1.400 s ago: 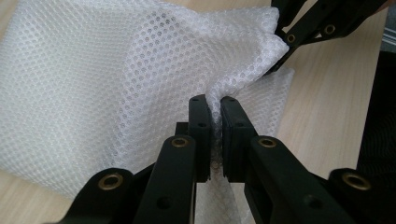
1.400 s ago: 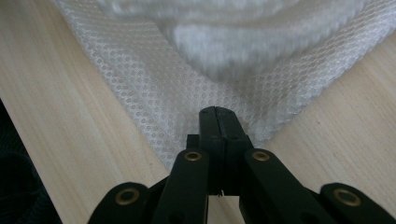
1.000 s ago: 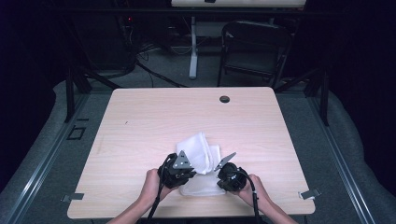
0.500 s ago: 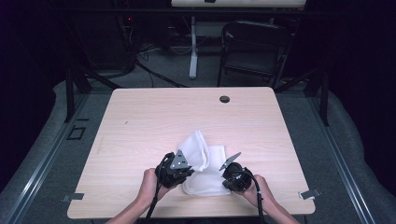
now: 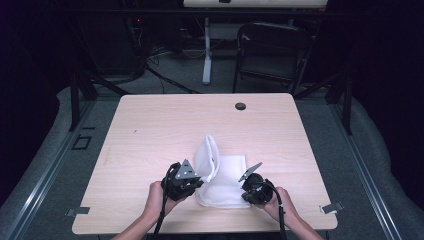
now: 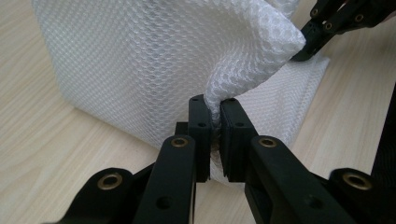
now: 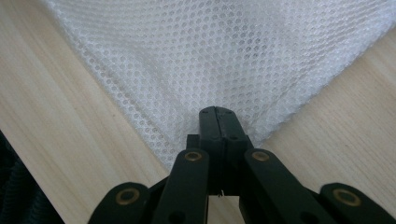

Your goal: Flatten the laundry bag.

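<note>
White mesh cloth (image 5: 222, 177) on the near middle of the table (image 5: 150, 130), between the two hands. Left hand-held gripper (image 6: 214, 122) clamped on a bunched fold of the mesh, lifted off the wood; from above, at the cloth's left edge (image 5: 197, 182), raised flap standing beside it. Right hand-held gripper (image 7: 218, 122) closed tight at a corner of the mesh, jaws together; whether fabric is caught between them, cannot tell. From above, at the cloth's right edge (image 5: 246, 192). Rest of the mesh flat on the wood. Small dark disc (image 5: 240, 106) near the far edge, well apart.
</note>
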`<state>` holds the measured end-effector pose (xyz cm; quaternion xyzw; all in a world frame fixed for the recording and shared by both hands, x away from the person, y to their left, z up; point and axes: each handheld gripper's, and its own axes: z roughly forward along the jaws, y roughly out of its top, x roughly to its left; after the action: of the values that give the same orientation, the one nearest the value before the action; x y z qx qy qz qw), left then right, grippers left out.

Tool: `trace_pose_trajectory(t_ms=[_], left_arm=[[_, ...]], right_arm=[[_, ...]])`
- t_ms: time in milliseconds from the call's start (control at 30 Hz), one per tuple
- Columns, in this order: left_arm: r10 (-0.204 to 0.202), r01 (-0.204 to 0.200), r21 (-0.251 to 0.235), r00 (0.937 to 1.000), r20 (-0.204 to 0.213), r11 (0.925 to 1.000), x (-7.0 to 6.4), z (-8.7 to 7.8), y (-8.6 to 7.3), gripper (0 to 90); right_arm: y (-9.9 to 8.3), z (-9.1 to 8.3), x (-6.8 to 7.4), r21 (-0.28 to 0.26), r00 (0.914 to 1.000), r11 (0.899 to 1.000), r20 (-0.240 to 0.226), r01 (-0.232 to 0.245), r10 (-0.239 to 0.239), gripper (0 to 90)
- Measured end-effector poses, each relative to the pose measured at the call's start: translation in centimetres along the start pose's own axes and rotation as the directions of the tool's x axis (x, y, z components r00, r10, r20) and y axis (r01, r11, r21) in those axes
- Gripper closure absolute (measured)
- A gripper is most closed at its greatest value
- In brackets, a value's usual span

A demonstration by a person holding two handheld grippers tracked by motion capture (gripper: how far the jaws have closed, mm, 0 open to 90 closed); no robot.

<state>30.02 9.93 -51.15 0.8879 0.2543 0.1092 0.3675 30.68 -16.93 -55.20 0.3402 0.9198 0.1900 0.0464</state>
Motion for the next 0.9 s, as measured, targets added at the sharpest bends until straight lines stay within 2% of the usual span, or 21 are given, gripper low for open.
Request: trace_pose_trajectory(t_ms=[67, 167, 233, 467, 733, 900], left_arm=[[0.001, -0.001, -0.003, 1.0000, -0.004, 1.0000, 0.0, 0.0, -0.1, 84.4], [0.002, -0.002, 0.025, 0.9999, 0.014, 0.9997, 0.3, -0.1, -0.3, 83.6], [-0.003, 0.003, 0.026, 1.0000, 0.009, 0.9997, 0.4, -0.1, -0.4, 83.4], [-0.023, 0.023, 0.037, 0.9997, -0.006, 0.9991, 0.9, -0.6, -1.0, 84.0], [-0.041, 0.041, 0.046, 0.9991, 0.013, 0.9981, 0.9, -0.5, -1.6, 86.0], [-0.056, 0.053, 0.066, 0.9979, 0.033, 0.9964, 1.1, -0.4, -2.0, 85.9]], right_arm=[[0.0, 0.0, 0.0, -0.001, 1.0000, 1.000, 0.000, 0.001, -0.001, 90.0], [0.0, 0.0, -0.2, 0.006, 0.9999, 1.000, -0.008, 0.009, -0.009, 90.0], [-0.1, 0.0, -0.2, -0.009, 1.0000, 1.000, -0.009, -0.002, 0.002, 90.0], [-0.2, -0.1, -0.4, 0.004, 1.0000, 1.000, 0.001, 0.007, -0.007, 90.0], [-0.4, -0.2, -0.6, -0.004, 1.0000, 1.000, 0.006, -0.004, 0.004, 90.0], [-0.5, -0.3, -0.9, 0.010, 0.9999, 1.000, 0.014, 0.000, 0.000, 90.0]])
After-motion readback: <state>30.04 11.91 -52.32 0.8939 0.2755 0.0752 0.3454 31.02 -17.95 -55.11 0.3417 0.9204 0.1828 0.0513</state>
